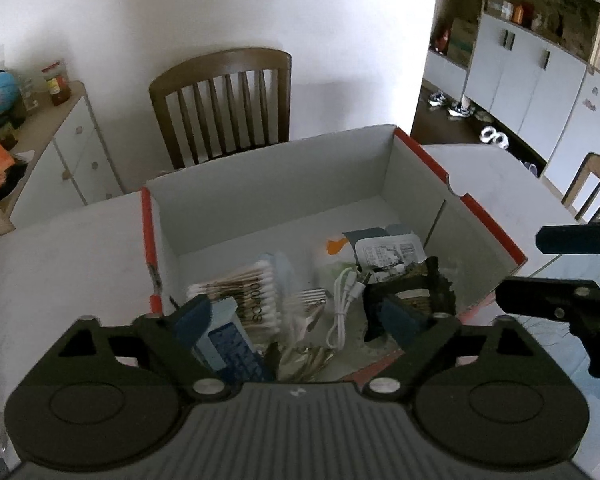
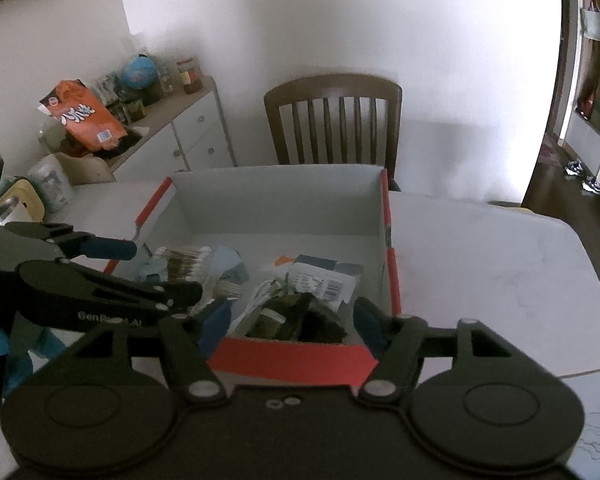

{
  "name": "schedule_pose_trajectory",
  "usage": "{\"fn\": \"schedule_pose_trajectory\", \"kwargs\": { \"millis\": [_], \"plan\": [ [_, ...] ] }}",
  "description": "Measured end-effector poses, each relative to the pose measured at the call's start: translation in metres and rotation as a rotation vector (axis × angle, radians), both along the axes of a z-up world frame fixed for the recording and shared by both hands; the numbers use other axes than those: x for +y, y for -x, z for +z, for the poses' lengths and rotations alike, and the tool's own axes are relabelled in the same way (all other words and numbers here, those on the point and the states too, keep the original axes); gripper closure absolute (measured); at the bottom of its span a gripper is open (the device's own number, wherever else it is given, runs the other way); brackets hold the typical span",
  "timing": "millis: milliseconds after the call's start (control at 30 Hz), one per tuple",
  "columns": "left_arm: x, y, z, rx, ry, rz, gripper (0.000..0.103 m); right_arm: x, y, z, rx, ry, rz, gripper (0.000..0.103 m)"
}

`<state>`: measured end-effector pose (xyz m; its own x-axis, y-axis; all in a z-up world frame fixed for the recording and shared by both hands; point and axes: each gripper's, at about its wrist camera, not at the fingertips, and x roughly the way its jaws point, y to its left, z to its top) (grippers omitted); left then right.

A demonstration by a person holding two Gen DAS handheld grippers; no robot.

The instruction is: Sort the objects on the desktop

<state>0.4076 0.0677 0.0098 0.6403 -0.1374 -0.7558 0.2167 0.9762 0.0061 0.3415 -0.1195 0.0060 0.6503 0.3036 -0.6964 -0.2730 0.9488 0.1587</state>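
An open red-edged cardboard box point(image 1: 392, 168) stands on the white table. It holds a pack of cotton swabs point(image 1: 244, 292), a white cable point(image 1: 346, 300), white packets point(image 1: 388, 254) and a dark green packet point(image 1: 424, 288). My left gripper point(image 1: 300, 318) is open over the box's near end, with a light blue box point(image 1: 228, 344) lying against its left finger. My right gripper point(image 2: 292, 318) is open, hovering at the box's near red wall point(image 2: 292, 360), empty. The box contents show again in the right wrist view, with the swabs point(image 2: 188, 262) at left.
A wooden chair point(image 1: 224, 100) stands behind the table. A white cabinet point(image 1: 60, 148) with jars and bags is at the left. Another chair point(image 1: 592, 184) is at the right. The left gripper point(image 2: 100, 276) shows at the left of the right wrist view.
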Motion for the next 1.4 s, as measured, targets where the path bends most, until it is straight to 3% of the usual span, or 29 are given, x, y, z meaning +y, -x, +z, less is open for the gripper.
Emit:
{"fn": "schedule_pose_trajectory", "kwargs": {
  "millis": [533,1400],
  "plan": [
    [-0.014,0.042,0.026,-0.088,-0.051,0.049,0.000,-0.007,0.038,0.020,-0.113,-0.015,0.018,0.007],
    [-0.028,0.095,0.038,-0.102,-0.031,0.085,0.000,-0.026,0.084,0.024,-0.134,-0.056,0.005,0.007]
  ]
}}
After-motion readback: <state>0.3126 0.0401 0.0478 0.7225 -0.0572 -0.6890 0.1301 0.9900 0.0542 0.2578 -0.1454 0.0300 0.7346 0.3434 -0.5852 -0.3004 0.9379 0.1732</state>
